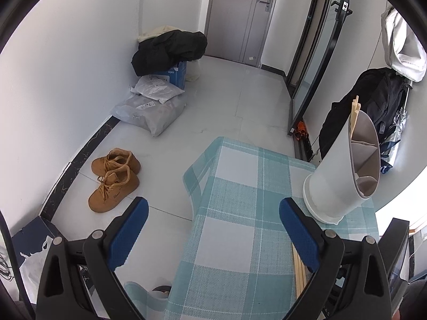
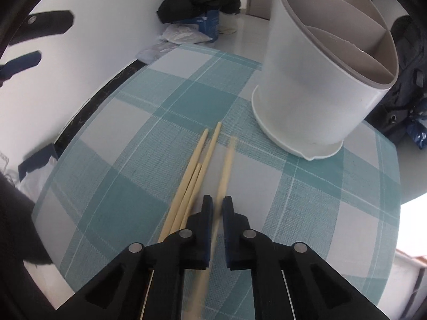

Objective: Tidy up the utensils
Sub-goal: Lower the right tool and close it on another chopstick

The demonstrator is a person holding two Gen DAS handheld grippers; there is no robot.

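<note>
Chopstick (image 2: pixel 225 165) pinched in our right tool (image 2: pixel 217 205), jaws pressed together on the shaft, its tip blurred and pointing ahead toward the holder (image 2: pixel 315 101). Three more chopsticks (image 2: pixel 196 170) lie on the counter (image 2: pixel 128 138) just left of the tool, touching each other. The holder stands ahead and to the right, divided inside, with some sticks already poking up from its far compartment. Our left tool (image 1: pixel 213 229) hangs spread and empty over the counter edge. For this step, we judge the grip sits low on the shaft, so we should lift straight, keep the stick from swinging, then tip it upright over the far compartment before letting go. A careless sweep could knock the neighbours.
</note>
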